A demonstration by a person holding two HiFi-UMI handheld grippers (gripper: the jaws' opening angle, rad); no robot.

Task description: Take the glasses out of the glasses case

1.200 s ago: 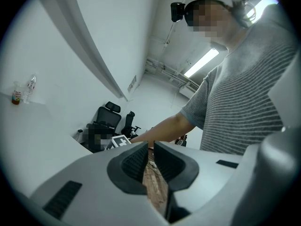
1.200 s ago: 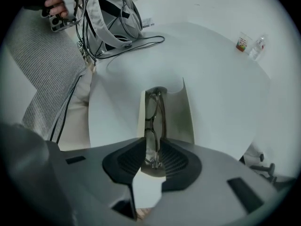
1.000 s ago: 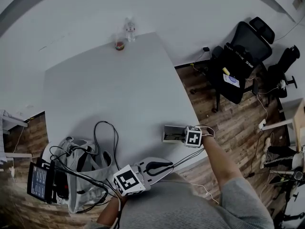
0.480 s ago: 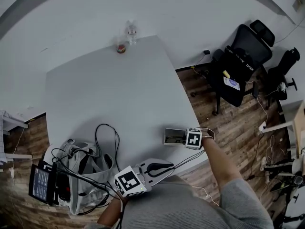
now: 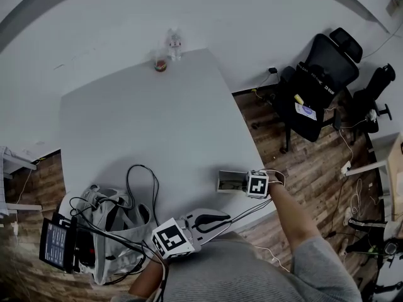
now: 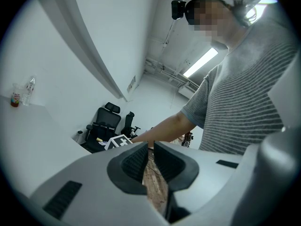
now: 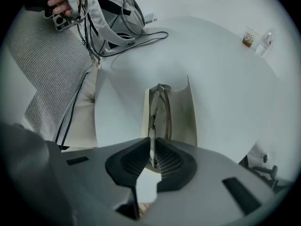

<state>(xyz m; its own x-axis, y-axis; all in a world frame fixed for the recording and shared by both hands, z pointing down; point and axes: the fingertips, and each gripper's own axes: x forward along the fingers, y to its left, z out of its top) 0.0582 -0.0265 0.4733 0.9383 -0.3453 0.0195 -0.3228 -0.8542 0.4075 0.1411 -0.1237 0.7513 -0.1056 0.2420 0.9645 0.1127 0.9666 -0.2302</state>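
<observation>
— State of the right tongs (image 7: 151, 149)?
— Pointing steeply down over the near right edge of the worktop (image 5: 145, 118). Jaws are narrow and closing. A thin part of the glasses (image 7: 159, 109) frame stands between the pads (image 7: 170, 161). I think I see a sliver of gap on either side of it.
— Where do the glasses lie?
— On edge inside the open glasses case (image 7: 182, 114). They run from the tips of the tongs away along the case's left half. The case is a pale open tray, flat on the worktop, directly under those tongs.
— And the left tongs (image 6: 150, 147)?
— Held level at the person's waist, off the near edge and well apart from the case. Jaws are almost together, only a slit. Nothing is in it, and the wood floor (image 6: 153, 187) shows through.
— What else is on the worktop?
— A grey bag (image 5: 110, 222) with black cables (image 5: 141, 175) at the near left corner. A bottle (image 5: 172, 41) and a small cup (image 5: 160, 60) stand at the far corner.
</observation>
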